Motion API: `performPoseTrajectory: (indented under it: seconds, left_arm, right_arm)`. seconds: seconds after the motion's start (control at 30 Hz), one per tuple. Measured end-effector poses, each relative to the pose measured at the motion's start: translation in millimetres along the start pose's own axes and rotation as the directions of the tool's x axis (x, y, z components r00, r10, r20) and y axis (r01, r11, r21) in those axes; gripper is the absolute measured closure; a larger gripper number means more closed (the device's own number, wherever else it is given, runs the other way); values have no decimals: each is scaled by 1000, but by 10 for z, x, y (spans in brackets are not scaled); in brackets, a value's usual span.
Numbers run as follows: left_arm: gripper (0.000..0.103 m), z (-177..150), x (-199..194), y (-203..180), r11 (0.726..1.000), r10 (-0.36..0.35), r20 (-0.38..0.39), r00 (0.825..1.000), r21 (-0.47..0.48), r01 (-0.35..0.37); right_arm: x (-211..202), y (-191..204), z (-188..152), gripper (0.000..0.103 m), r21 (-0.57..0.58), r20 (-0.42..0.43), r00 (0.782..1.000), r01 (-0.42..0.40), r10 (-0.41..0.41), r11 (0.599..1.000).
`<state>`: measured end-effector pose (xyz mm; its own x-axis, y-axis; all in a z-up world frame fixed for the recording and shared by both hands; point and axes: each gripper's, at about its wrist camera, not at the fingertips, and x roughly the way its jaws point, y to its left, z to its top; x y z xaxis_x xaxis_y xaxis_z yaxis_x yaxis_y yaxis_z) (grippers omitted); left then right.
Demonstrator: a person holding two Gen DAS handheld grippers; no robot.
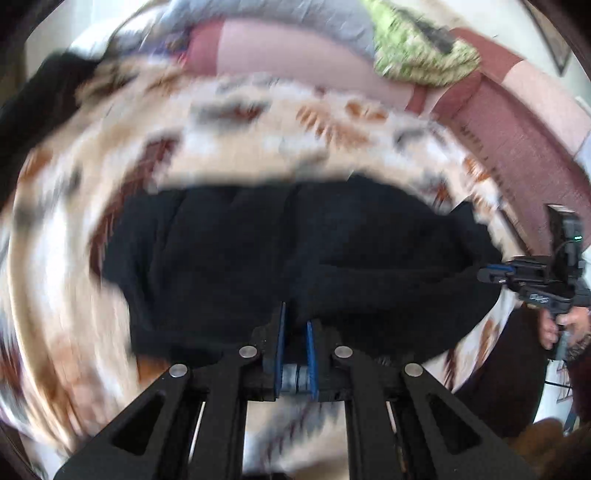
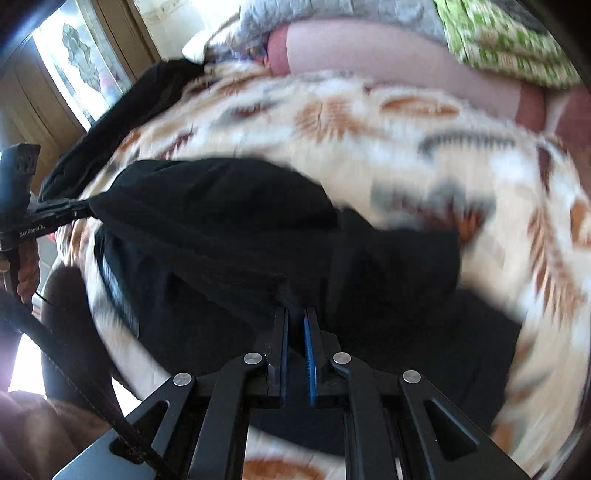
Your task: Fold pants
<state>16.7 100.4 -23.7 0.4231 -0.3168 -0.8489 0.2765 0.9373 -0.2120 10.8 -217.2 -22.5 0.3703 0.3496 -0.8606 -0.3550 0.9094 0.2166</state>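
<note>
Black pants (image 1: 295,258) lie bunched on a patterned blanket (image 1: 258,122). My left gripper (image 1: 295,321) is shut on the near edge of the pants, the cloth pinched between its blue pads. My right gripper (image 2: 295,317) is likewise shut on black pants cloth (image 2: 229,229), which hangs and folds over in front of it. The right gripper shows at the far right of the left wrist view (image 1: 495,275), holding the pants' right end. The left gripper shows at the far left of the right wrist view (image 2: 79,208), holding the other end. Both views are motion-blurred.
The blanket (image 2: 406,122) covers a bed. A pink and maroon cover (image 1: 295,55), a grey cloth (image 1: 295,18) and a green patterned cloth (image 1: 417,51) lie at the far side. Another dark garment (image 2: 122,110) lies at the bed's left edge near a window (image 2: 81,62).
</note>
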Motion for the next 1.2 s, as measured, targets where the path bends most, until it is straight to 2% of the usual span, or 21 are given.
performPoseTrajectory:
  seconds: [0.07,0.17,0.27,0.3,0.4,0.43,0.47,0.53,0.63,0.67,0.7,0.73,0.77,0.83,0.87,0.93,1.0,1.1,1.2]
  left_arm:
    - [89,-161,-8,-1,999,33,-7,999,-17,-33]
    - [86,-261,-133,-16,997,69,-4,998,-27,-69]
    - [71,-324,-318,19,993,116,22,993,-32,-115]
    - [65,-322,-370,30,991,132,32,991,-37,-131]
    - [64,-326,-497,52,984,175,56,983,-55,-172]
    - [64,-306,-529,47,982,181,69,981,-64,-176]
    - [64,-284,-575,27,982,178,90,980,-78,-171]
    - [60,-228,-618,-19,986,152,116,981,-89,-142]
    - [51,-103,-595,-137,989,125,132,983,-100,-112]
    - [51,-69,-576,-173,989,117,133,984,-101,-104]
    - [50,-29,-545,-212,991,105,134,985,-97,-93]
    - [50,6,-509,-244,992,101,133,986,-94,-89]
    - [50,32,-482,-259,992,98,133,986,-91,-87]
    - [50,62,-415,-287,993,96,132,987,-81,-85]
    - [50,72,-372,-294,993,97,129,987,-77,-87]
    - [50,71,-277,-305,993,99,118,988,-75,-90]
    - [50,53,-182,-315,993,100,102,990,-78,-92]
    - [50,0,-63,-341,993,103,72,992,-73,-98]
    - [50,-69,29,-399,989,142,47,989,-49,-140]
  right_arm:
    - [25,28,-232,92,27,-29,1000,-7,8,1000]
    - [-52,19,-480,82,57,-47,997,61,-58,997]
    - [-289,-101,-558,71,107,-3,992,125,-125,986]
    - [-388,-153,-559,69,133,24,989,141,-146,981]
    - [-577,-219,-410,59,173,93,976,178,-196,969]
    - [-586,-201,-318,51,175,112,973,183,-204,967]
    - [-576,-163,-232,45,172,125,970,185,-207,968]
    - [-435,-36,-26,41,145,150,964,198,-219,969]
    - [-33,124,265,41,90,122,950,279,-288,956]
    - [101,136,294,42,76,104,945,305,-311,949]
    - [249,139,335,50,58,71,937,339,-342,939]
    - [359,119,341,87,41,34,927,371,-372,928]
    - [398,71,305,95,51,14,921,387,-388,921]
    - [235,-76,212,95,135,43,935,343,-351,930]
    - [80,-156,143,95,180,68,936,330,-346,927]
    - [-266,-340,-51,95,264,111,921,334,-373,905]
    - [-519,-568,-300,95,367,117,925,297,-361,882]
    - [-661,-889,-693,94,496,67,939,262,-337,828]
    - [-632,-1129,-994,88,592,11,954,235,-300,771]
